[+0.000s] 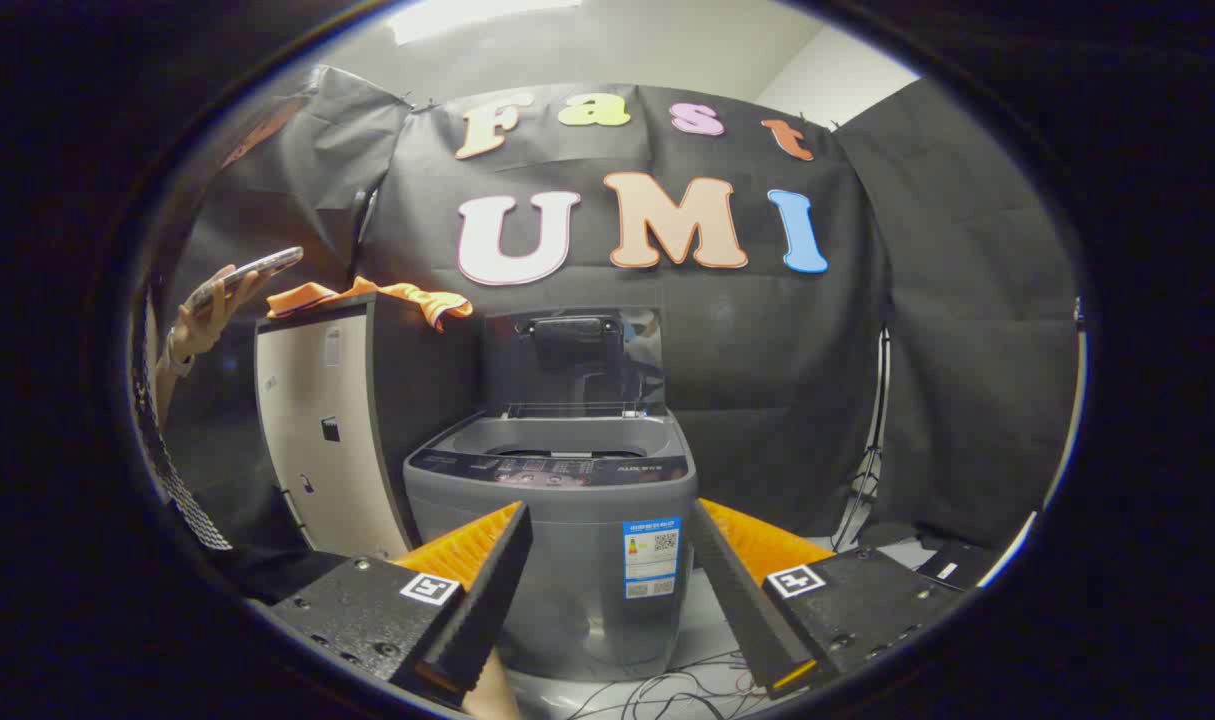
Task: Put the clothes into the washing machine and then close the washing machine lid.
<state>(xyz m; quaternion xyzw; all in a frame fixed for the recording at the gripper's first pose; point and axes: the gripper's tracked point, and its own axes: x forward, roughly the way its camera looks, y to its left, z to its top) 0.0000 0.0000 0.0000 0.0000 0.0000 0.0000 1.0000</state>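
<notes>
Two fingers of your gripper (607,590) stand wide apart in the gripper view, with nothing between them but air, so you hold nothing. Straight ahead of them, and framed by the gap, sits the grey washing machine (557,520), its front panel with a sticker (651,557) facing you. Its lid (574,358) stands raised and upright at the back, so the drum opening (557,448) lies uncovered (you cannot see down into it from this angle). Just beside the machine, on its left, stands a taller cabinet (317,440) with a pale front and dark side. The clothes (377,296), an orange garment, lie draped across the cabinet's top, one end hanging over the corner nearest the washing machine; they are well beyond your fingers and higher than them. Further left, a person's hand (207,315) holds a phone (247,272) up near the cabinet's top edge. Below the machine, loose cables (667,690) trail over the pale floor between your fingers. To the right, a stand's thin legs (872,450) rest against the black cloth wall.
</notes>
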